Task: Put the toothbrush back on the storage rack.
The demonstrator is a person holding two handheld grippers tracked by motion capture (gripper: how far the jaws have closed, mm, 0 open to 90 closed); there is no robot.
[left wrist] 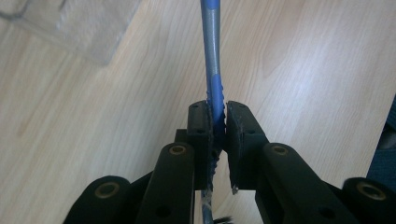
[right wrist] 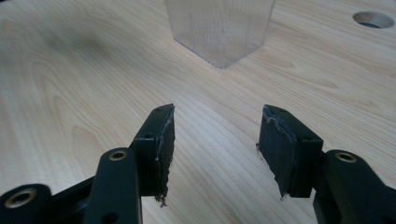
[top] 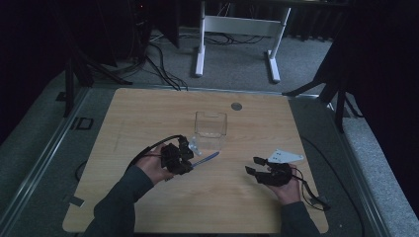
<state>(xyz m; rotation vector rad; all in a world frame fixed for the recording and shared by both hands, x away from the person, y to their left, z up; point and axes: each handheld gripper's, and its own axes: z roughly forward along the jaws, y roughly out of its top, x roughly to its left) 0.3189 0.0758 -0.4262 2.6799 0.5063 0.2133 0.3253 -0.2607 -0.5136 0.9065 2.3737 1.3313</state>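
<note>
My left gripper [top: 189, 160] [left wrist: 217, 119] is shut on a blue and grey pen [left wrist: 212, 60], which sticks out past the jaws toward the right in the high view, where the pen [top: 207, 158] points at the table's middle. A clear plastic box [top: 210, 125] stands just beyond it; a corner of the box [left wrist: 70, 25] lies at upper left in the left gripper view. My right gripper [top: 254, 165] [right wrist: 215, 135] hovers over the right part of the wooden table [top: 148, 113], open, with nothing between its jaws. It faces the clear box [right wrist: 219, 28].
A round cable hole [top: 236, 106] [right wrist: 373, 19] is set in the tabletop behind the box. A white desk frame [top: 237, 29] and cables lie on the floor beyond the far edge. Dark stands flank both sides of the table.
</note>
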